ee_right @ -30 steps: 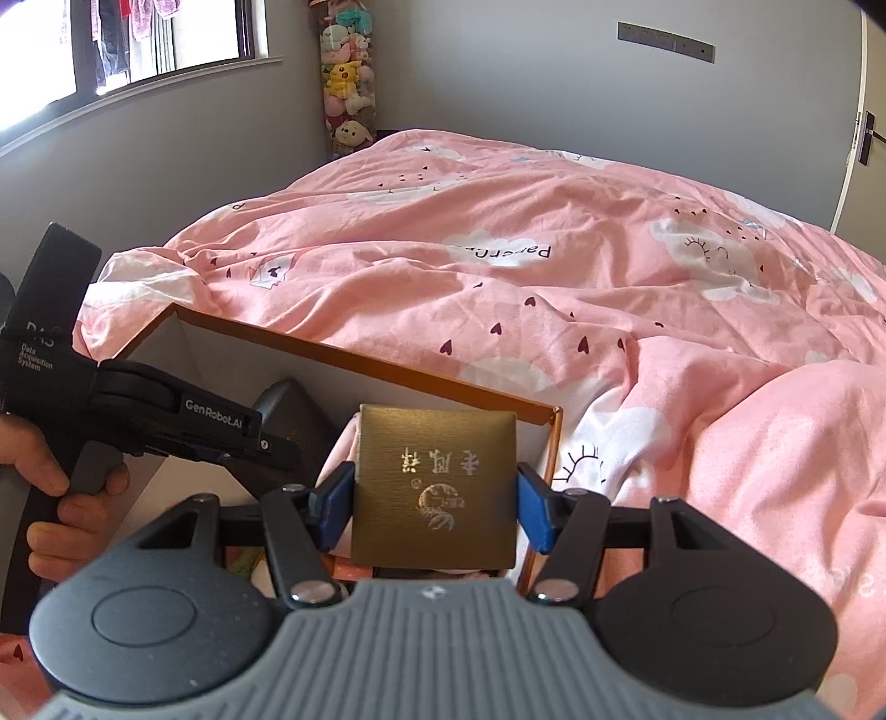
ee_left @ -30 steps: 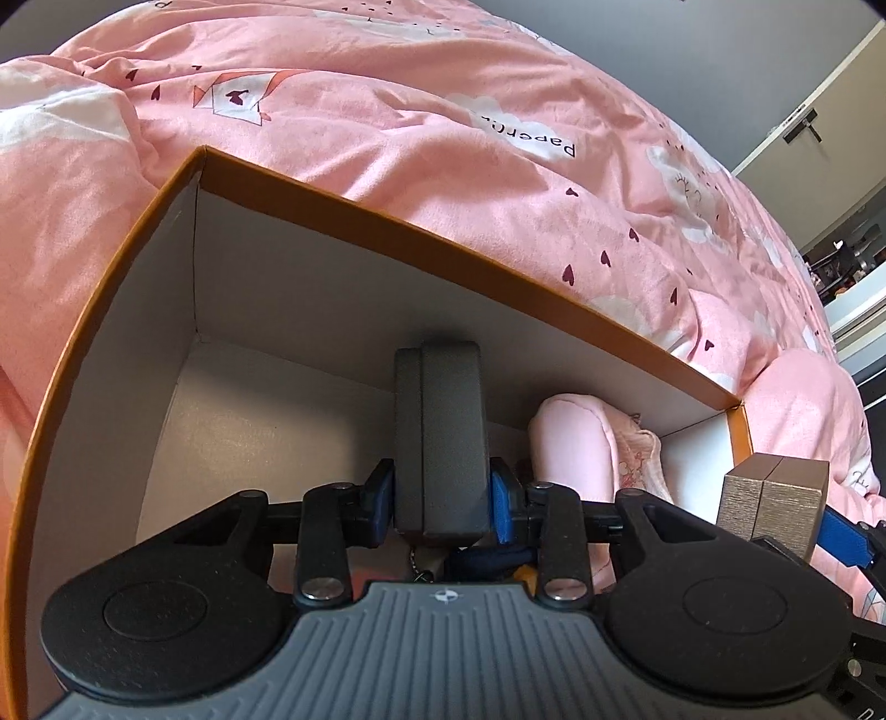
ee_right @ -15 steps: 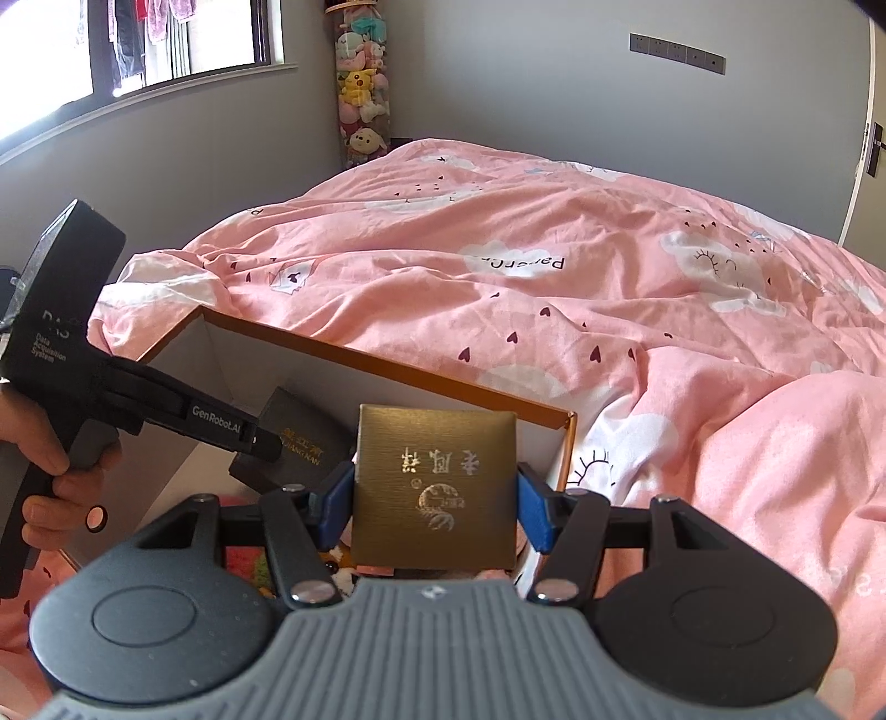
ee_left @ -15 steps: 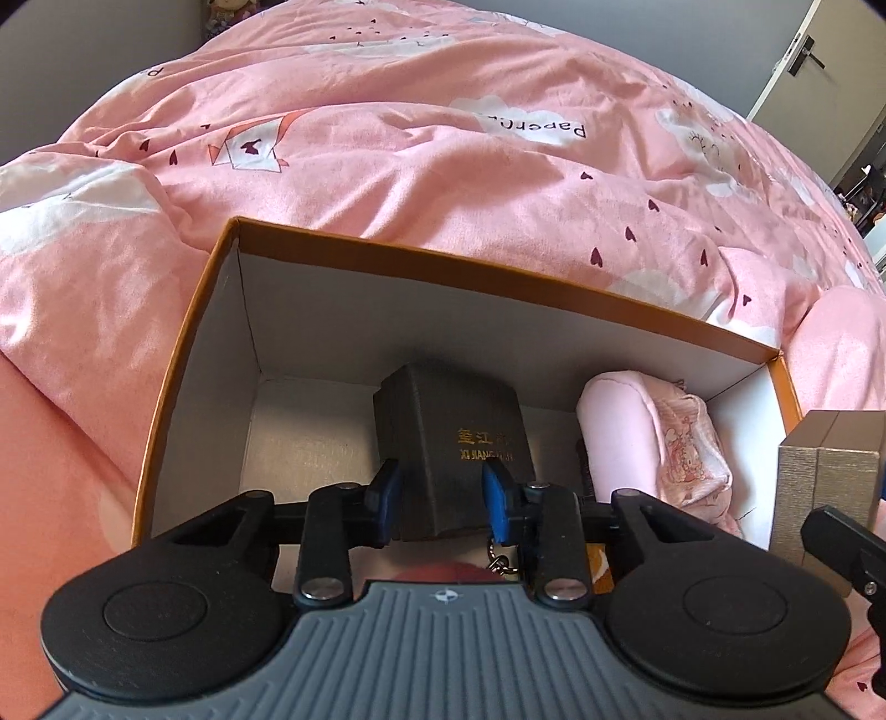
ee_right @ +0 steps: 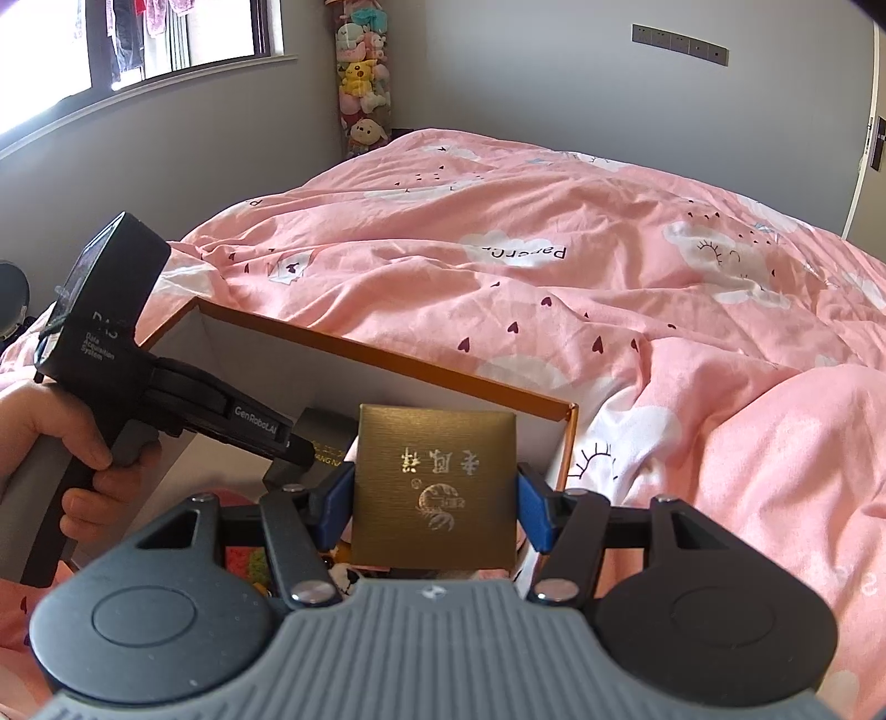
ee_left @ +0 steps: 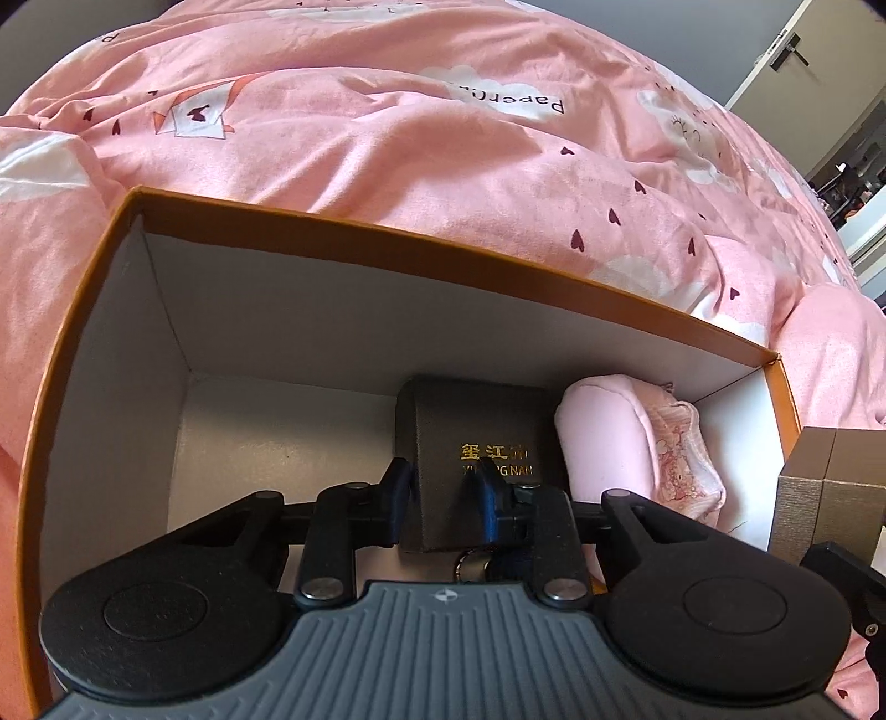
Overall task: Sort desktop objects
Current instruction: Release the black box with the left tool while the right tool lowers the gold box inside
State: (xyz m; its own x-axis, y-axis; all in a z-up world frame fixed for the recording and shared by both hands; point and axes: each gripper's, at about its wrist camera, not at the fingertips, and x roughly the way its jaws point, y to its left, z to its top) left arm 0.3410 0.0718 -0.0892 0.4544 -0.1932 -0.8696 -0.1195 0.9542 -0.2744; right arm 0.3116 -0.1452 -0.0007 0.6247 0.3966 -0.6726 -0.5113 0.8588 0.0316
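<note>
An orange-rimmed cardboard box (ee_left: 387, 230) with white inner walls sits on the pink bed. My left gripper (ee_left: 446, 493) is shut on a dark grey case (ee_left: 476, 437) with gold lettering, held inside the box, tilted back. A pink pouch (ee_left: 626, 437) lies in the box to its right. My right gripper (ee_right: 434, 501) is shut on a gold box (ee_right: 434, 487) with embossed characters, held above the box's right end (ee_right: 570, 437). The gold box also shows at the right edge of the left wrist view (ee_left: 830, 487). The left gripper body (ee_right: 183, 387) shows in the right wrist view.
A pink printed duvet (ee_right: 609, 310) covers the bed all around the box. Colourful small items (ee_right: 249, 559) lie in the box under the right gripper. Hanging plush toys (ee_right: 362, 83) and a window (ee_right: 138, 39) are at the far wall. A door (ee_left: 797, 50) is at the right.
My left gripper has lowered the dark case deeper into the box and tipped it so its lettered face shows. The right gripper has risen slightly with the gold box.
</note>
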